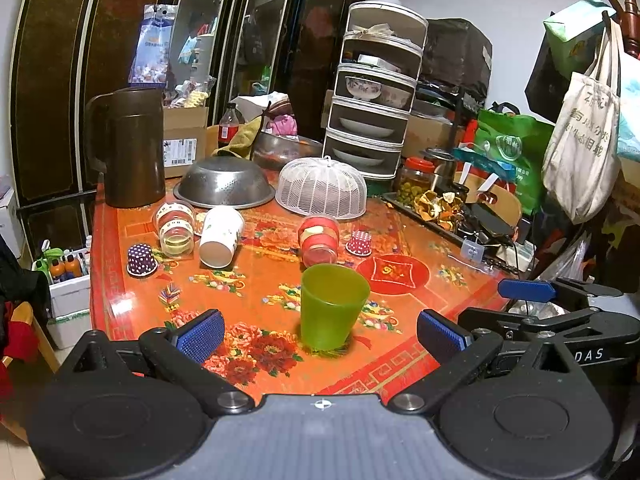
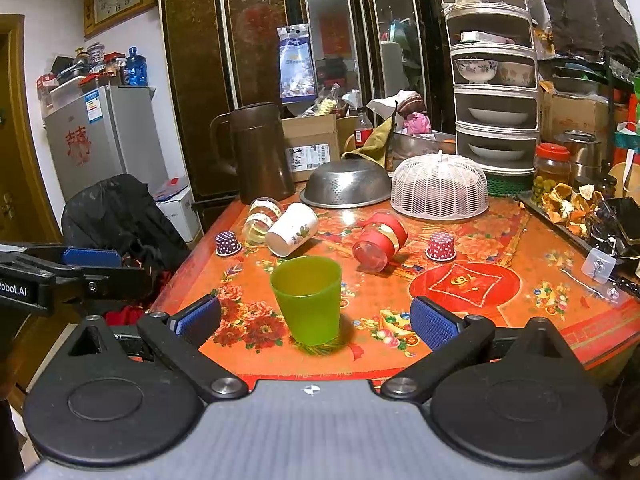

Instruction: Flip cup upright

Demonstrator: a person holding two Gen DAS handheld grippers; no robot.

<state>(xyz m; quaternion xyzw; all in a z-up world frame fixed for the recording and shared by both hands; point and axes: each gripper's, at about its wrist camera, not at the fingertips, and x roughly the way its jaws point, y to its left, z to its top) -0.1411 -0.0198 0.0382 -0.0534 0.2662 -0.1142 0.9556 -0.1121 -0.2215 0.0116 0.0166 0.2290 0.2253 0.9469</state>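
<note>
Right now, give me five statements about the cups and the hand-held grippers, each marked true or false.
1. The green cup stands upright. True.
2. The left hand-held gripper is clamped on it. False: open, cup untouched between the fingers.
3. The white paper cup lies on its side. True.
4. The red-banded cup stands upright. False: it lies tipped over.
5. The right hand-held gripper holds nothing. True.

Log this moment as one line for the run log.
green cup upright on table | left claw open | right claw open | white cup lying sideways
</note>
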